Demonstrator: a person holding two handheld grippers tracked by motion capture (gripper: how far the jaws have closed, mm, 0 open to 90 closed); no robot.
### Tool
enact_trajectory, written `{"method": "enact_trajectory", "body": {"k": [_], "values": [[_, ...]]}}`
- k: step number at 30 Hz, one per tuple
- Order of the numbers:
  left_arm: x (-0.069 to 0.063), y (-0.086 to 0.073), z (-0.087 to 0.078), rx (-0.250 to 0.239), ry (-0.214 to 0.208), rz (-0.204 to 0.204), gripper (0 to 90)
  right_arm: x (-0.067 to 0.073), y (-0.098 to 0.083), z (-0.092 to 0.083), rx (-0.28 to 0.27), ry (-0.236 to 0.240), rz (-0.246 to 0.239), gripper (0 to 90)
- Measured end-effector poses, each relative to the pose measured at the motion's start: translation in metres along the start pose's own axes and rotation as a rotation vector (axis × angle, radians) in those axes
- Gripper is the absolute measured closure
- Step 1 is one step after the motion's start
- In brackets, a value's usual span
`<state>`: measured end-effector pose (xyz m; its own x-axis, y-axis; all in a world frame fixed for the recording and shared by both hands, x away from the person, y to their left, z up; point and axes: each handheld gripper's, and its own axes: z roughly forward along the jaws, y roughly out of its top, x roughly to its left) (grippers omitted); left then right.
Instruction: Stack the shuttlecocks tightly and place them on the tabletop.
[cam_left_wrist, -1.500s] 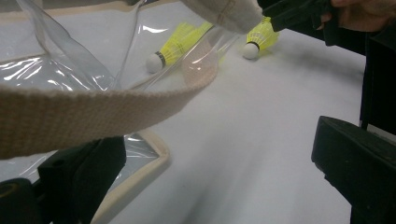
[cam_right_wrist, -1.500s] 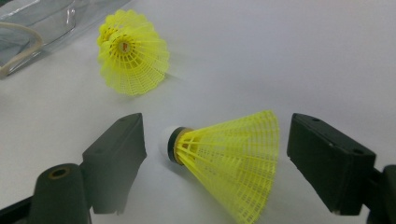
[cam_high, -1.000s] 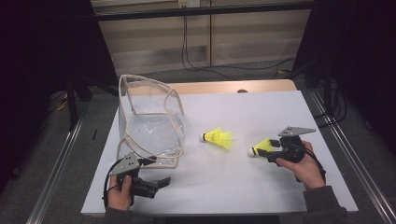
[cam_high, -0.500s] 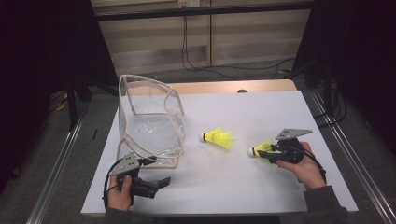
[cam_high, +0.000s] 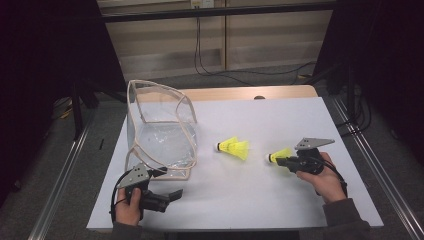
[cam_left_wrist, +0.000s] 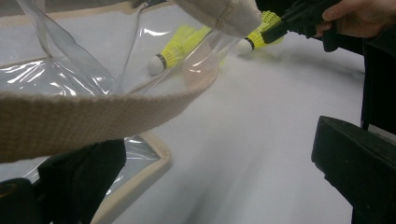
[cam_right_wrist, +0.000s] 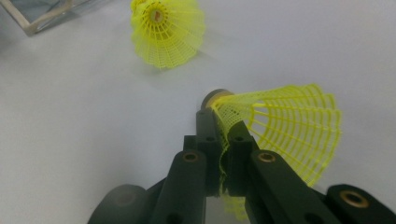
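A clear plastic tote bag (cam_high: 160, 135) with beige webbing trim stands on the left part of the white counter (cam_high: 280, 200), its mouth open to the top and its sides sagging; through the clear walls nothing can be seen inside it. In the left gripper view a beige strap of the bag (cam_left_wrist: 84, 119) crosses the foreground, and the bag's clear wall lies between the camera and the shuttlecocks beyond. Two yellow shuttlecocks are out on the counter, both outside the bag. The loose shuttlecock (cam_high: 233, 148) lies on its side near the middle of the counter, just right of the bag's lower corner, with its white cork pointing toward the bag and its skirt toward the right. The held shuttlecock (cam_high: 279, 155) is farther right, near but apart from the loose one. The right hand-held gripper (cam_high: 288, 161) has just been closing its jaws, and they are now clamped together on the yellow mesh skirt of this shuttlecock; the right gripper view shows the skirt (cam_right_wrist: 285, 128) pinched and creased between the two black jaws, the cork tip just past their ends and the skirt fanning out to one side. The left hand-held gripper (cam_high: 172, 196) rests low at the near left edge of the counter, just in front of the bag, its jaws standing apart with nothing between them.
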<state>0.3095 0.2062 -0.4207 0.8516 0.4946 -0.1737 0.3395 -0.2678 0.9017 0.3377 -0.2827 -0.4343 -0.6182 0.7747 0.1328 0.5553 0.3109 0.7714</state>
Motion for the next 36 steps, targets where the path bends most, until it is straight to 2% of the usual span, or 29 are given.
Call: {"method": "enact_trajectory", "body": {"k": [9,13,30,36], "values": [[0.000,0.000,0.000,0.000,0.000,0.001,3.1,0.003,0.002,0.004,-0.055,0.008,0.027,87.5],[0.000,0.000,0.000,0.000,-0.001,0.001,3.1,0.005,0.004,0.007,-0.072,0.019,0.024,87.5],[0.001,0.000,0.000,0.003,-0.001,0.004,3.1,0.012,0.010,0.017,-0.095,0.034,0.017,87.7],[0.000,0.000,0.000,0.002,0.000,0.004,3.1,0.012,0.012,0.019,-0.105,0.047,0.031,87.7]]}}
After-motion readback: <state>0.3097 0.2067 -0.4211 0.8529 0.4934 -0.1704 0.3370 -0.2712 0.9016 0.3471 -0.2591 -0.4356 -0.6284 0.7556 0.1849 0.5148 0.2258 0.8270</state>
